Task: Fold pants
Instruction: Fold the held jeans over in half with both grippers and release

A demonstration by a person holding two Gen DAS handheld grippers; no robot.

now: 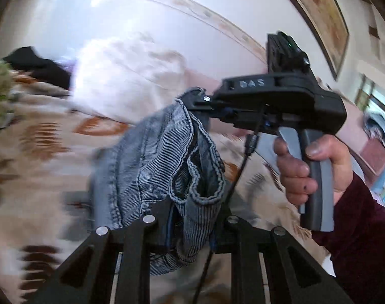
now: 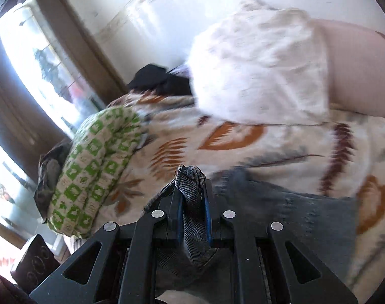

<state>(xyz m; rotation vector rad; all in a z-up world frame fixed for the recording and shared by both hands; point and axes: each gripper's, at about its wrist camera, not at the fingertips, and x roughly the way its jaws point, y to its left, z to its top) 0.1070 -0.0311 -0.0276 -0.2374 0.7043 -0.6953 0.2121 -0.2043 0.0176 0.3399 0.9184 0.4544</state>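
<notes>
Pants [image 1: 154, 157]: one pair of grey-blue jeans, lifted off the patterned bedspread [image 1: 45, 131] at centre frame in your left wrist view, bunched and hanging, so I'd call the fold barely begun, with laying flat and every fold left. Your left gripper [image 1: 190, 230] at bottom centre is clamped on the denim, and your right gripper [image 2: 191, 192], seen from its own camera at lower centre, is clenched on a hem edge. Count: two grippers, one white pillow [image 2: 255, 63] upper right, one green-checked cushion [image 2: 91, 167] at left, one black garment [image 2: 154, 78] behind.
</notes>
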